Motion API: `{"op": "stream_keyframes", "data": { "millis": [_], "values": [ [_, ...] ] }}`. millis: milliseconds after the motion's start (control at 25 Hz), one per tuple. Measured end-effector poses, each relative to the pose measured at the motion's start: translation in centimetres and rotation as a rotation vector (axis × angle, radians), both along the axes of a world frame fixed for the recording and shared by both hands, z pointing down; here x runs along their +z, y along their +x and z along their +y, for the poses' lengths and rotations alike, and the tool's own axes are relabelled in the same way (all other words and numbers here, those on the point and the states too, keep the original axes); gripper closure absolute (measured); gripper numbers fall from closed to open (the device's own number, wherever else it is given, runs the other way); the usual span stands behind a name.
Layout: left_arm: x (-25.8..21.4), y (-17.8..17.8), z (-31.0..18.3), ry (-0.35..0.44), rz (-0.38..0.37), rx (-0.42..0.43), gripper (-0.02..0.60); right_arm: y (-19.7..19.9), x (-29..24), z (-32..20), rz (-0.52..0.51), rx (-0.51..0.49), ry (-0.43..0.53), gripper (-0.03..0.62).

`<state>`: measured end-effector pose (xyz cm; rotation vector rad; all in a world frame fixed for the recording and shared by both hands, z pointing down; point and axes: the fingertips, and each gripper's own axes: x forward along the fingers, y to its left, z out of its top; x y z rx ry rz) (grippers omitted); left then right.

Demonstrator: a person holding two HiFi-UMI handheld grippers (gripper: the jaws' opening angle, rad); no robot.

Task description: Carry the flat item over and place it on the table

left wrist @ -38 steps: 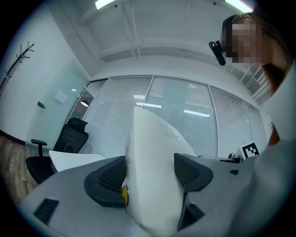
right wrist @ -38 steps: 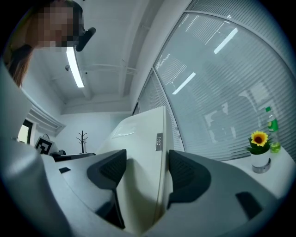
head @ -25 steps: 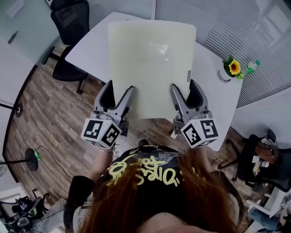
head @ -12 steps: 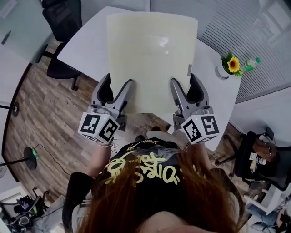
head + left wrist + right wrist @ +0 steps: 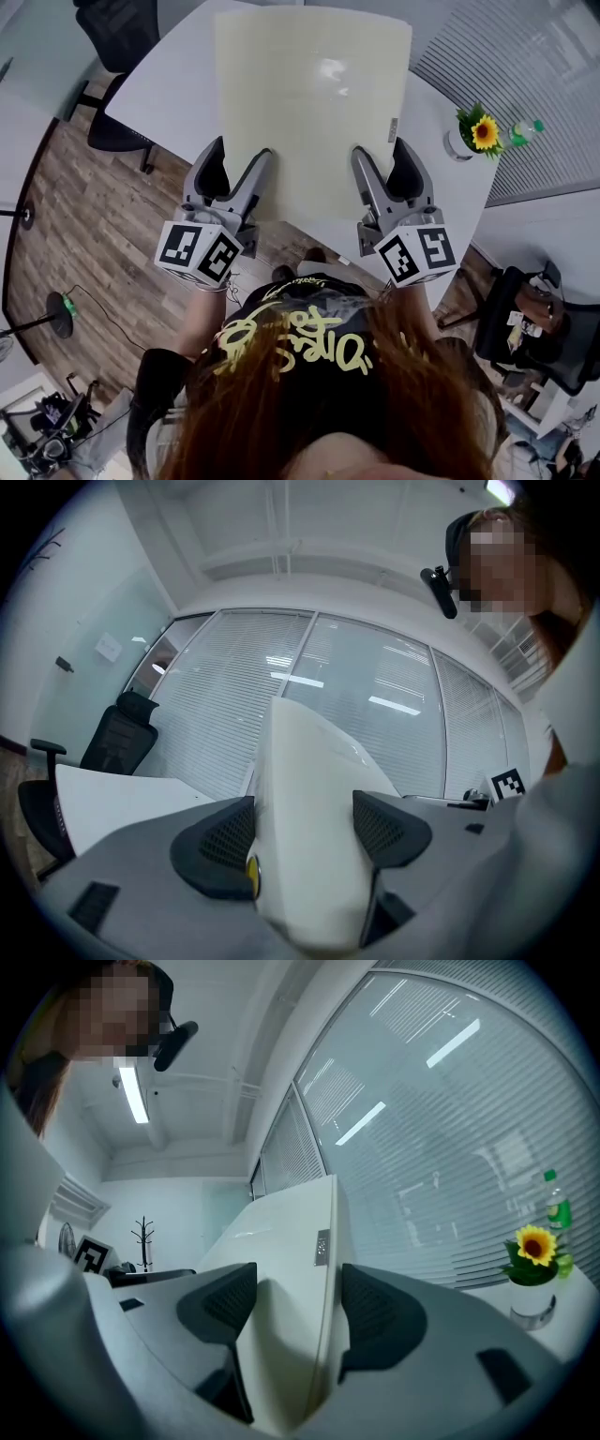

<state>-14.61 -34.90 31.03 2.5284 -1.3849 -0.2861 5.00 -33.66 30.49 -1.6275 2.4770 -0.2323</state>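
A large cream flat board (image 5: 309, 103) is held level above the white table (image 5: 169, 84), covering most of its top in the head view. My left gripper (image 5: 242, 169) is shut on the board's near left edge; my right gripper (image 5: 382, 167) is shut on its near right edge. In the left gripper view the board (image 5: 305, 808) fills the gap between the dark pads (image 5: 225, 841). The board's edge (image 5: 309, 1288), with a small grey label, runs between the jaws in the right gripper view. Whether the board touches the table cannot be told.
A potted sunflower (image 5: 480, 133) and a green-capped bottle (image 5: 523, 131) stand on the table's right end. A black office chair (image 5: 117, 37) stands at the far left, another chair (image 5: 530, 328) with items at the right. Glass walls with blinds (image 5: 375, 705) lie beyond.
Both grippers and the board have moved forward, farther over the table. The table and sunflower have come nearer to me in the head view.
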Motion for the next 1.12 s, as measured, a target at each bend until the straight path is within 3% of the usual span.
{"op": "stream_keyframes", "data": {
  "millis": [1120],
  "values": [
    [6.0,1.9,-1.9,-0.142,-0.019,-0.003,0.253,1.9,6.1,-2.0,-0.003,-0.001,-0.139,0.309]
  ]
}}
